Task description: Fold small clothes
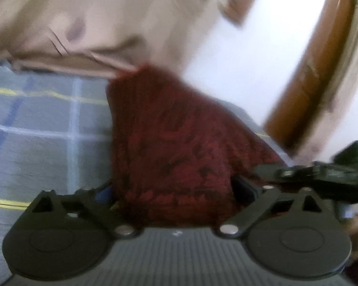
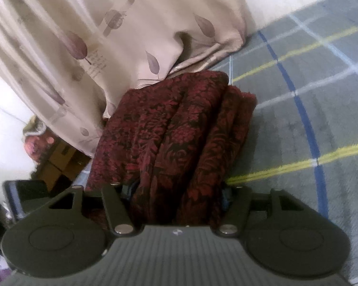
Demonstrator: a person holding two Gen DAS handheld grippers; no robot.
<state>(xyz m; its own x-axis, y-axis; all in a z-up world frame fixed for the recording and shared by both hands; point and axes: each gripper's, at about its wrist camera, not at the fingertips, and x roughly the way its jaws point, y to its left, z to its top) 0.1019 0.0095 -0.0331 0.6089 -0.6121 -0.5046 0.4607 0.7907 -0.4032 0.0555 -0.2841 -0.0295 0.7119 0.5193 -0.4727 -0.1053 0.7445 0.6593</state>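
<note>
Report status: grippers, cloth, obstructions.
Left gripper and right gripper both shut on red cloth. Cloth bunched over plaid bed. Curtain close behind.

A grey bedsheet (image 2: 322, 124) checked with blue, white and yellow lines covers the bed. A beige curtain (image 2: 83, 35) with a purple leaf print hangs down to touch its far edge. A brown wooden door frame (image 1: 310, 71) stands against a white wall (image 1: 262, 47); brown boxes (image 2: 59, 159) sit low beside the curtain.
</note>
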